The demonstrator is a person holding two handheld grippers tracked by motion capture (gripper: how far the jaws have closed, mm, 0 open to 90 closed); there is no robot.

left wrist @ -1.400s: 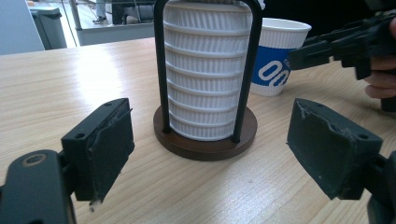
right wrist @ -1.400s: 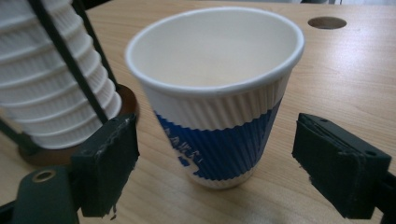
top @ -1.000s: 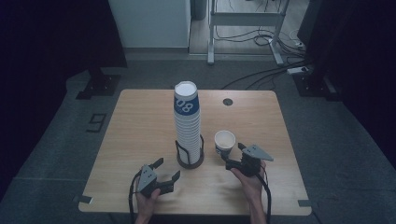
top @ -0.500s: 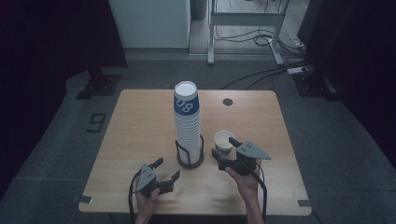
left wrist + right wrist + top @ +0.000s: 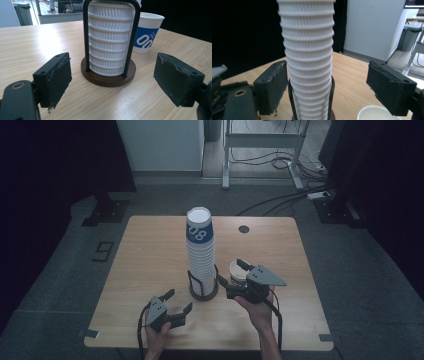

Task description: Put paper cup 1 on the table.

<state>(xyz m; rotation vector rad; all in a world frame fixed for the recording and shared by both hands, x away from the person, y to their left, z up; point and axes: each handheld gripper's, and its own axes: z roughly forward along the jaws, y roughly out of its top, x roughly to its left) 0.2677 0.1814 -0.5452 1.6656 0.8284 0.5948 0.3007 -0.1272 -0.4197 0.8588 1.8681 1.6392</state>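
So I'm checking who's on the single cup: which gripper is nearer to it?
Right. The right gripper hangs right beside the single cup, jaws open and empty. The left gripper rests nearer the table's front edge, beyond the cup stack.

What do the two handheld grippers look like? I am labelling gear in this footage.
Both are black. The left gripper and right gripper each have two blocky fingers faced with worn dark pads. A grey three-cornered plate tops the right one. A black cable trails from it.
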